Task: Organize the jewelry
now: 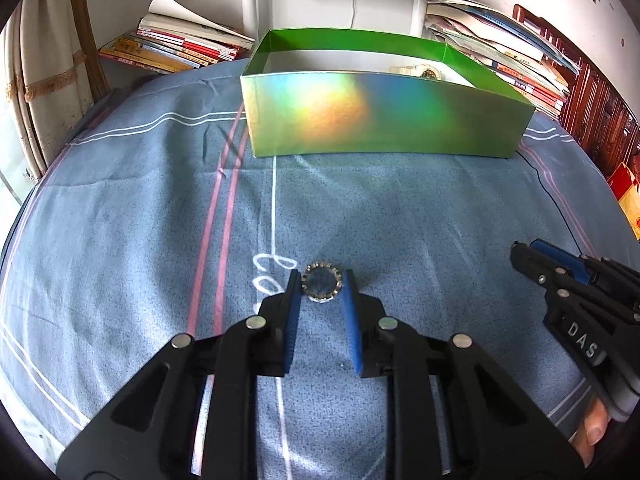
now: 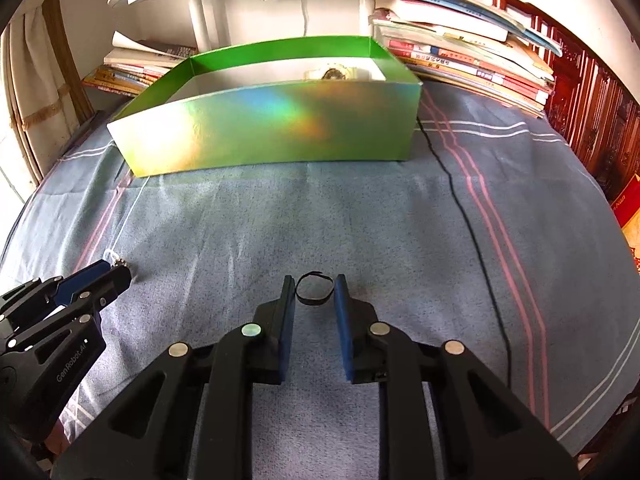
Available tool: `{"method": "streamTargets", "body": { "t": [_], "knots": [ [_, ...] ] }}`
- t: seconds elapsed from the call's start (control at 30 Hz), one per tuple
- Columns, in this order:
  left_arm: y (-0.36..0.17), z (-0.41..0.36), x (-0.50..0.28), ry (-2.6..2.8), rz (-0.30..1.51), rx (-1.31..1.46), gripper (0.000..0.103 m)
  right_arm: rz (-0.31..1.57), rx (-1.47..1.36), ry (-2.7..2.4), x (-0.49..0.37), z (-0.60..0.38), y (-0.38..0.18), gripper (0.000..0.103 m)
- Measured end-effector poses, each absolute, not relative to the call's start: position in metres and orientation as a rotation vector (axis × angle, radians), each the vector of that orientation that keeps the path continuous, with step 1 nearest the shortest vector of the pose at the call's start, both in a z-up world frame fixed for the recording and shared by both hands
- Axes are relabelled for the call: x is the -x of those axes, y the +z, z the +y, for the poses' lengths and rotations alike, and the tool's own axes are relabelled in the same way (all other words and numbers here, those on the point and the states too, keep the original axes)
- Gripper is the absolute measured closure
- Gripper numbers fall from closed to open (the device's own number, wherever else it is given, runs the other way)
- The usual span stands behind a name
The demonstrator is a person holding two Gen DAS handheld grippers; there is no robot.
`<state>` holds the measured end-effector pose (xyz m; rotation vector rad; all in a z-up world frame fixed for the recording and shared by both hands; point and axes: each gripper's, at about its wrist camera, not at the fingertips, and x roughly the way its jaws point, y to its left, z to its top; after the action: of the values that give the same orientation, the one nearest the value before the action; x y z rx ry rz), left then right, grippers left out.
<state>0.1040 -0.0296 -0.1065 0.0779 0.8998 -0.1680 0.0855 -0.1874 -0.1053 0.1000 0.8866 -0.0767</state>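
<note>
Jewelry: a silver ring (image 1: 321,286) sits between the parted left claw (image 1: 322,285); a black ring (image 2: 315,289) between the parted right claw (image 2: 315,290), on the blue cloth (image 2: 400,220).

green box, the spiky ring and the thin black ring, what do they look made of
Green box: likely card with a glossy holographic foil, given its rainbow sheen and flat folded walls.
Spiky ring: looks like shiny silver metal, with glinting toothed edges.
Thin black ring: a matte dark band, open at the top; metal, plastic or rubber, I cannot tell which.
</note>
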Motion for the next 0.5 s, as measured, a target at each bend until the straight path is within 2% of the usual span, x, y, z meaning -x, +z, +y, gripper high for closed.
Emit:
{"method": "streamTargets", "body": {
  "t": [0.5],
  "knots": [
    [-0.088,-0.024,-0.099,-0.171,0.857,-0.068,0.082,0.862,-0.084,-0.085,-0.079,-0.185,-0.090,0.083]
  ]
}}
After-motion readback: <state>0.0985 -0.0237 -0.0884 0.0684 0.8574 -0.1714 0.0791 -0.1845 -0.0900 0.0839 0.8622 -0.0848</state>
